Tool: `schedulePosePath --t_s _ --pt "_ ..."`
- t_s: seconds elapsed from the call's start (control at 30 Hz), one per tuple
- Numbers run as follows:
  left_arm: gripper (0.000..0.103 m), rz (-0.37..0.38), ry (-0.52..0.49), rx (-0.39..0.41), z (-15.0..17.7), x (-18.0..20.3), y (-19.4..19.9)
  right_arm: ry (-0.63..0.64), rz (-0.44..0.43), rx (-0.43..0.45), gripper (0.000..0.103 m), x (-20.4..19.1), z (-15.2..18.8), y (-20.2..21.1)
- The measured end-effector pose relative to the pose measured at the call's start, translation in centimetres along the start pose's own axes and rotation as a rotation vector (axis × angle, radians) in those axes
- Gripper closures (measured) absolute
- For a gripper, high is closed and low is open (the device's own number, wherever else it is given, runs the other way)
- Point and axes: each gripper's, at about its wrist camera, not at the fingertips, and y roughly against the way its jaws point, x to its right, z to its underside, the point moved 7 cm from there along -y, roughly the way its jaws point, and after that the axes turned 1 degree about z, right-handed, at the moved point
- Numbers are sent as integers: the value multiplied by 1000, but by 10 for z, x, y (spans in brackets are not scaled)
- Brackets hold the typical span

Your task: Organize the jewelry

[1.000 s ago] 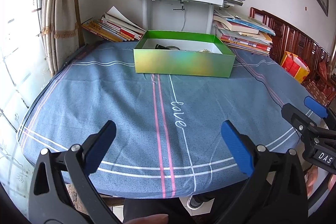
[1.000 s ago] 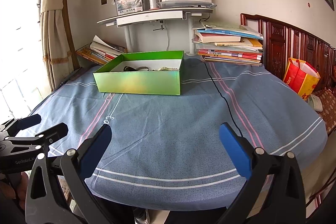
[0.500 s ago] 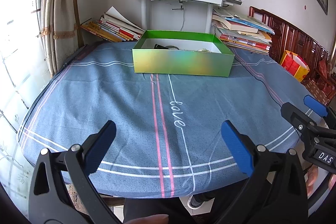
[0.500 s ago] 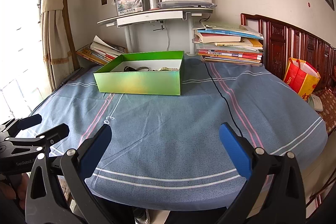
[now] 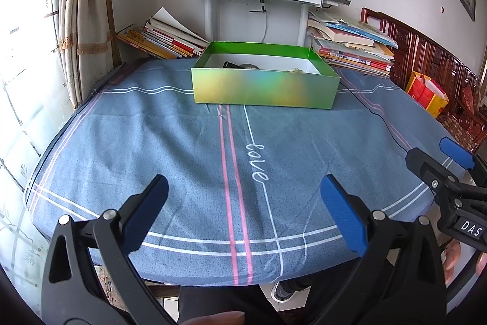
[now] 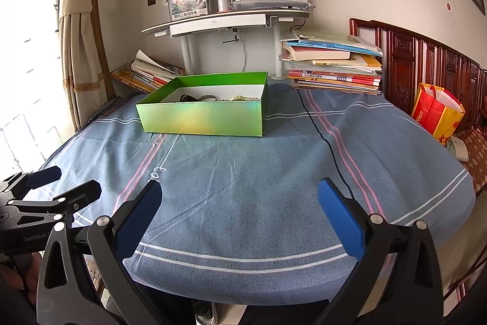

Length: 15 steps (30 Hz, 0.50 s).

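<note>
Both grippers' fingers [image 5: 342,215] [image 6: 338,217] spread, empty | red bag [image 6: 436,111] fully visible only right view

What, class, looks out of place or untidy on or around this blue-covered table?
A thin black cable trails loose across the blue striped tablecloth beside the shiny green cardboard box. The colourful books behind the box's left end lie slumped at a slant, unlike the flat book stack on the right.

Open green box [image 6: 201,119] on blue cloth holds jewelry [image 6: 213,97].
</note>
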Motion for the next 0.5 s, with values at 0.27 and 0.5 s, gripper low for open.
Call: schedulePosePath --t_s 0.27,0.5 --pt "4 0 -1 -2 0 -1 -2 2 0 -3 3 -1 1 0" --pt "4 2 -3 -8 2 1 -3 0 0 -3 3 -2 1 0"
